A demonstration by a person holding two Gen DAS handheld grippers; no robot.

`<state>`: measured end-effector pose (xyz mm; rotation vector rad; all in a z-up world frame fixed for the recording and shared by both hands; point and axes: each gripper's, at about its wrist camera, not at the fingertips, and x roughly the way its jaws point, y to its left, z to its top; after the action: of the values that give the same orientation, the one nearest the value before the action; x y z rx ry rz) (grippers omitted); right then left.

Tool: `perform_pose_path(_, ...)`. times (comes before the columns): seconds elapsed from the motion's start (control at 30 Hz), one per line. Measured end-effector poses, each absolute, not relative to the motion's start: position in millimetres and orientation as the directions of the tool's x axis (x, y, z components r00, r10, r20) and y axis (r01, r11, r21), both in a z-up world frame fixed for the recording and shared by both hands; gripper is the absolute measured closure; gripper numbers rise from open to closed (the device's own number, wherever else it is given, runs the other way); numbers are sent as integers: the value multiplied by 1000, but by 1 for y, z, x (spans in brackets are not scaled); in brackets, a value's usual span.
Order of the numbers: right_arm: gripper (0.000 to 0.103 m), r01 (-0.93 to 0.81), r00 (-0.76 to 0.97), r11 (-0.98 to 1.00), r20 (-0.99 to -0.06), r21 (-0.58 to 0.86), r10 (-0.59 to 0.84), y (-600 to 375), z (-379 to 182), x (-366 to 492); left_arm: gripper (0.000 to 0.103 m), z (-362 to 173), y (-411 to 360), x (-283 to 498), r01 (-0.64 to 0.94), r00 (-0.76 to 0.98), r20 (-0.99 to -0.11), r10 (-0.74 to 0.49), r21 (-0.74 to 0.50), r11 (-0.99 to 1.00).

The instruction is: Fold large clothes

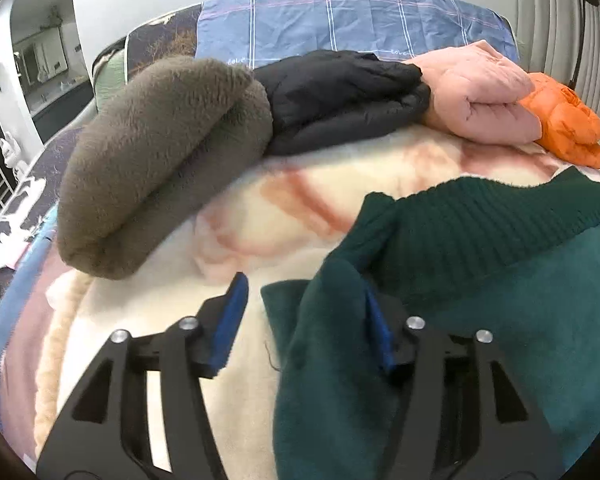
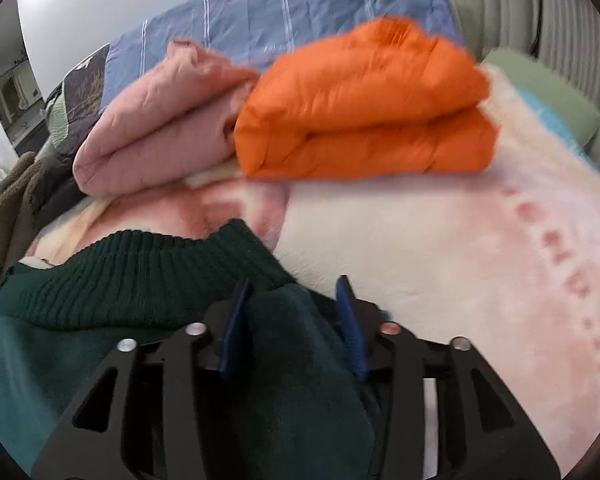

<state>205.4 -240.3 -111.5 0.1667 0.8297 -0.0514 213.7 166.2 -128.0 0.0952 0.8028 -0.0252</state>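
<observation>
A dark green fleece garment (image 1: 500,280) with a ribbed knit band (image 1: 480,220) lies on the cream and pink blanket (image 1: 260,208). My left gripper (image 1: 304,300) is open, with a fold of the green fabric lying between its blue pads and draped over the right one. In the right wrist view the same green garment (image 2: 100,340) and its ribbed band (image 2: 148,272) sit at lower left. My right gripper (image 2: 296,300) is open, its blue pads on either side of a bunched fold of the green fabric.
Folded clothes line the far side of the bed: a brown fleece (image 1: 160,160), a black jacket (image 1: 340,100), a pink quilted piece (image 1: 480,96) and an orange puffer (image 2: 360,108). A blue checked sheet (image 1: 340,16) lies behind them. A light green pillow (image 2: 540,88) sits at right.
</observation>
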Motion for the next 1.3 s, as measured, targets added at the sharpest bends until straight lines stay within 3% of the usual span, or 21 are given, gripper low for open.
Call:
perform_pose_path(0.17, 52, 115, 681, 987, -732, 116, 7, -244, -113, 202, 37, -111, 174, 203, 23, 721, -693, 3, 28, 999)
perform_pose_path(0.23, 47, 121, 689, 988, -724, 100, -11, -240, -108, 193, 36, -96, 176, 188, 7, 747, -665, -8, -3, 1000)
perform_pose_path(0.27, 39, 140, 695, 987, -717, 74, -45, -241, -103, 189, 36, -85, 178, 177, 4, 762, -648, -12, -14, 1000)
perform_pose_path(0.37, 37, 156, 750, 986, -657, 58, -80, -237, -79, 171, 33, -55, 172, 155, 15, 811, -585, -30, -30, 999)
perform_pose_path(0.5, 33, 48, 811, 987, -583, 154, 52, -208, -45, 159, 28, -29, 138, 160, 120, 827, -536, -171, -129, 984)
perform_pose_path(0.57, 28, -29, 809, 986, -575, 163, 119, -183, -38, 164, 24, -28, 112, 172, 135, 822, -544, -168, -101, 986)
perform_pose_path(0.67, 16, -52, 792, 993, -601, 102, 104, -158, -53, 180, 16, -53, 73, 200, 137, 779, -615, -122, -23, 990)
perform_pose_path(0.77, 10, -46, 693, 997, -716, 69, 82, -150, -110, 206, 8, -116, 56, 226, 75, 719, -691, 79, 190, 979)
perform_pose_path(0.83, 10, -43, 707, 991, -698, 125, 119, -159, -110, 203, 8, -127, 72, 226, 69, 722, -692, -3, 68, 995)
perform_pose_path(0.93, 10, -42, 716, 993, -690, 110, 106, -157, -111, 203, 8, -128, 81, 228, 82, 710, -702, -54, 6, 997)
perform_pose_path(1.3, 10, -21, 733, 991, -672, 129, 103, -161, -115, 192, 8, -124, 81, 223, 89, 724, -686, -72, -12, 996)
